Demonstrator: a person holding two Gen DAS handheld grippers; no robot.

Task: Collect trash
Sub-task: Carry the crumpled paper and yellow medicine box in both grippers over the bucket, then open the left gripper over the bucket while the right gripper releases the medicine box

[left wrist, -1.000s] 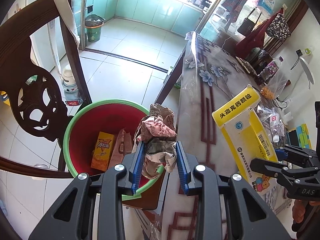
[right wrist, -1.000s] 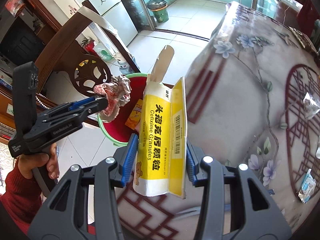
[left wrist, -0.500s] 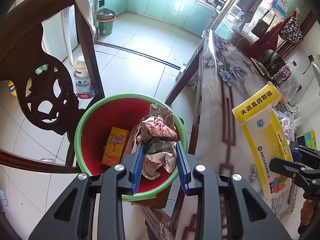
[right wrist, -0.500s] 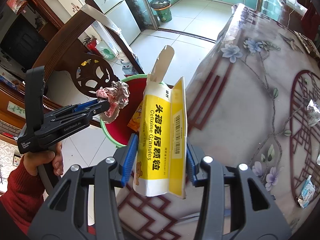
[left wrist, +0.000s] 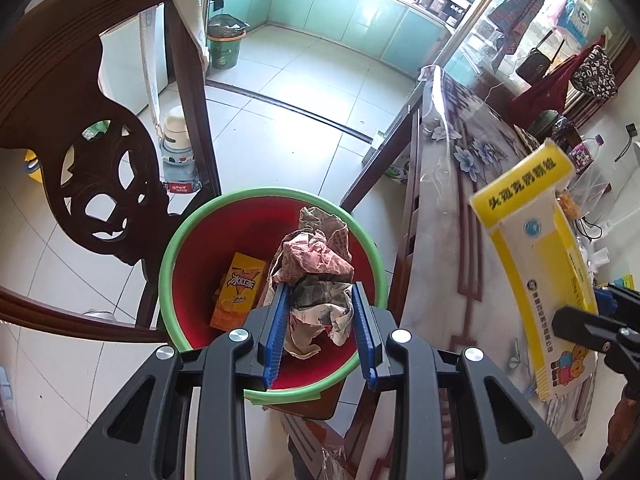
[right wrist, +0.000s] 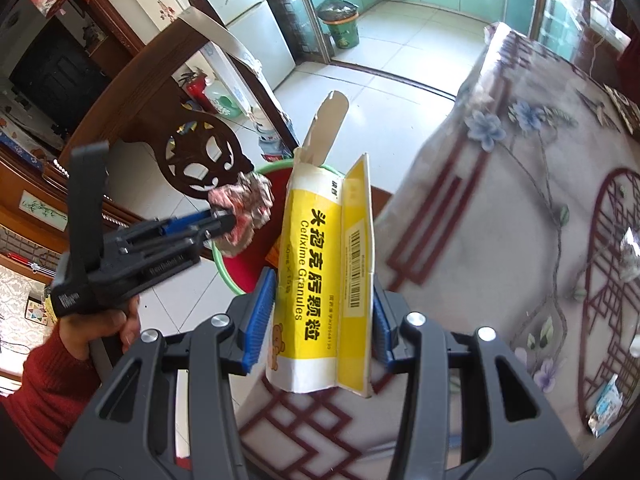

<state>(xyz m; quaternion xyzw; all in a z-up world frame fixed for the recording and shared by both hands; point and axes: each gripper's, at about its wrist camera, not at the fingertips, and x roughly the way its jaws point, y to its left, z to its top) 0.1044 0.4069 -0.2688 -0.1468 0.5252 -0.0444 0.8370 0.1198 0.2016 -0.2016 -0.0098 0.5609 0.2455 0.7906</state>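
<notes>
Left hand-held gripper (left wrist: 320,320) is clenching a crumpled wad of paper (left wrist: 316,276) between its blue pads, holding it directly over the open mouth of the red bin with a green rim (left wrist: 276,196). An orange snack packet (left wrist: 238,290) is lying inside that bin, against its left wall. Right hand-held gripper (right wrist: 318,318) is grasping a flattened yellow-and-white medicine box (right wrist: 320,288) – top flap standing open – and holding it above the edge of the counter (right wrist: 500,208), just beside the bin. Seen from the right wrist, a hand in a red sleeve (right wrist: 100,328) is gripping the left tool's handle. A carved dark wooden chair (left wrist: 92,160) is standing just behind the bin, and small wrappers (right wrist: 606,404) are lying on the counter's flowered cover – well apart from both tools.
</notes>
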